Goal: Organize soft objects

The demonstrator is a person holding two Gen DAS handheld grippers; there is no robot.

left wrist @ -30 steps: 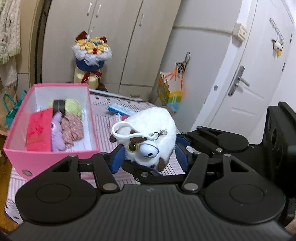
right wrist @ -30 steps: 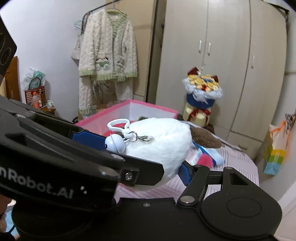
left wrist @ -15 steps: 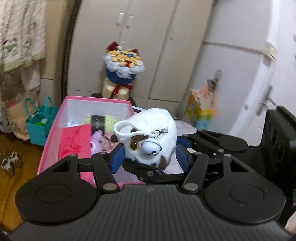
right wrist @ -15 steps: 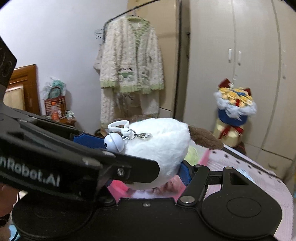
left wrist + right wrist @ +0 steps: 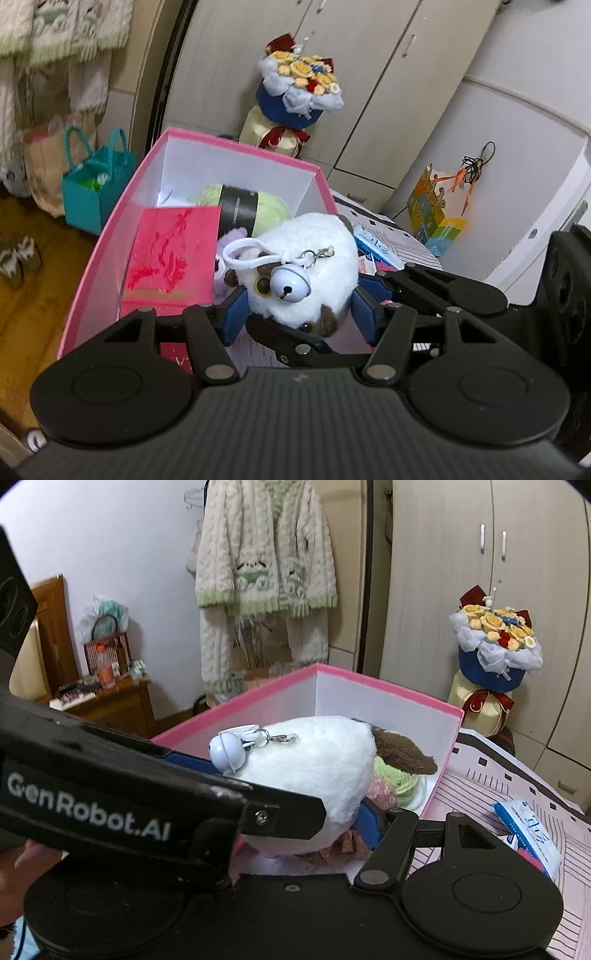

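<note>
Centrally, the left gripper (image 5: 299, 314) has its jaws pinching a white plush toy with brown ears and a bell (image 5: 306, 273), right gripper (image 5: 295, 794) jaws pressing it too, over the pink cardboard box (image 5: 110, 236).

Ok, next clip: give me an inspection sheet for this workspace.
Surface: pink striped cloth, with the box on it.
Job's things: white plush held over the pink box; green yarn and a red item are inside.
Clutter: blue packet on the cloth.
Grippers: left gripper shut on plush; right gripper has one pad against it, the other hidden.
Cables: nothing seen.
Surroundings: bouquet, cardigan, wardrobe.
</note>
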